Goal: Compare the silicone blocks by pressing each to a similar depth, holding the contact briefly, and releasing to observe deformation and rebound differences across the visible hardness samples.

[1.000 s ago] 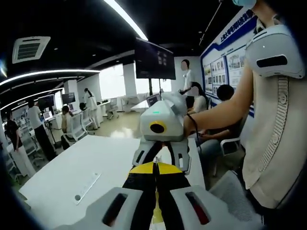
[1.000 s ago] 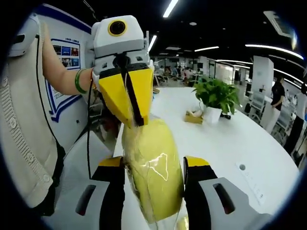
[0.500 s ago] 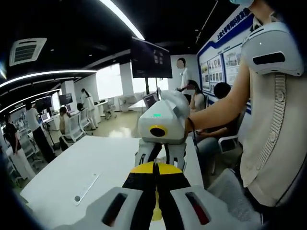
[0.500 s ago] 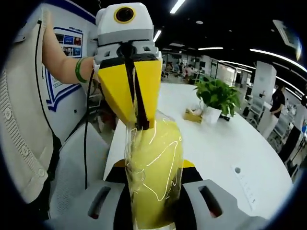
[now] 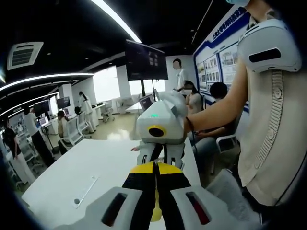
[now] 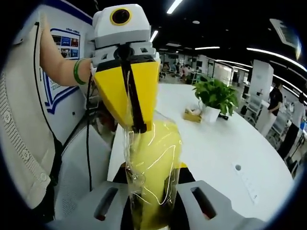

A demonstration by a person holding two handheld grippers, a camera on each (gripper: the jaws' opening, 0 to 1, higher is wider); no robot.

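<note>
A: Biggest first. We see a white table (image 6: pixel 230 143) running off to the right, a person's pale vest (image 5: pixel 268 120) close by, and wall posters (image 5: pixel 218 64) behind.

B: And the sample itself? We have one yellow block (image 6: pixel 152 167) in a clear plastic wrap, held up in the air above the table edge, betw. both tools.

A: Right gripper (image 6: pixel 152 211): jaws pressed in on the block's lower part, block squeezed narrow there. Left gripper (image 6: pixel 132 112) comes in from above; jaws drawn together, pinching the top of the wrap, poss. the block tip too.

B: Handling, our guess: soft, light, gives easily under the squeeze. The wrap looks glossy, so prob. slippery. We'd grip mid-body, flat faces, not the loose film.

A: Around: potted plant (image 6: pixel 216 98), small wooden box (image 6: pixel 193 116) beside it, a long flat white strip (image 5: pixel 86 188) on the table. All well apart from the block.

B: In the way? We see nothing near. People seated and standing further back in the room.
</note>
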